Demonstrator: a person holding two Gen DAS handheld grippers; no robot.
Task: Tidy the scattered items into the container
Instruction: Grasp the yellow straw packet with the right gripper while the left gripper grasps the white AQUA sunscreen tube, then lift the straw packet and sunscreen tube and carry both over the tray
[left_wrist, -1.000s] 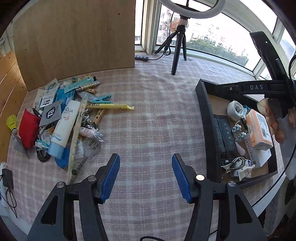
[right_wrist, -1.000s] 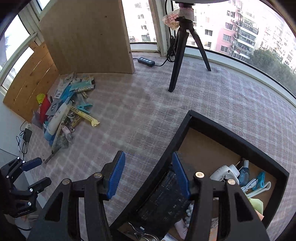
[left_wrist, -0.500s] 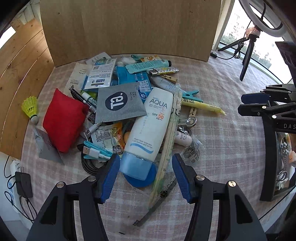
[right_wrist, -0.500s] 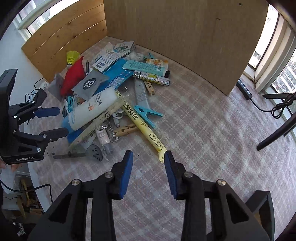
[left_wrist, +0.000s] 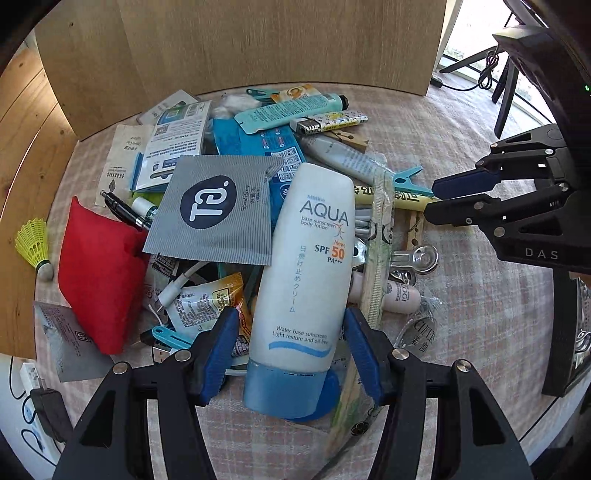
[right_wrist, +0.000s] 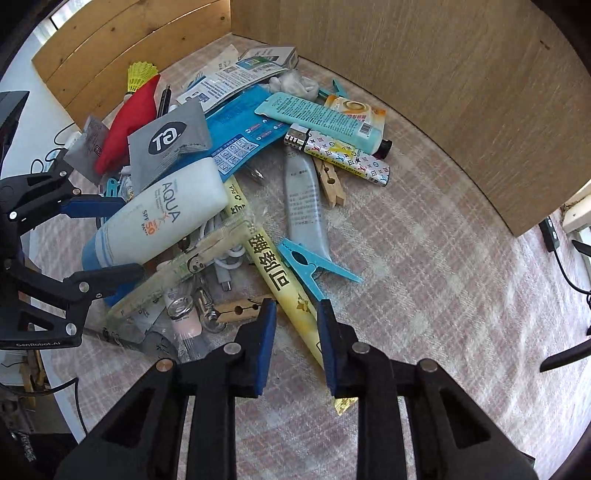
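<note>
Scattered items cover the checked cloth on the bench in one dense heap, backed by upright wooden boards. The container shows only as a dark edge at the right rim of the left wrist view, well apart from the heap, so I judge most of the tidying is left to do.

Largest in the heap is a white sunscreen tube with a blue cap. The left gripper points down over it, its jaws spread on either side of the tube's lower end; whether the pads touch it I cannot tell. Left of this gripper lies a red pouch, and beyond it a grey striped sachet.

The right gripper straddles a long yellow packet. Its jaws have just been closing, with the packet's narrow end between them; a sliver of gap shows, so it is not yet pinched. Just beyond this gripper lie a blue clothes peg, a wooden peg, and farther off a patterned lighter.
</note>
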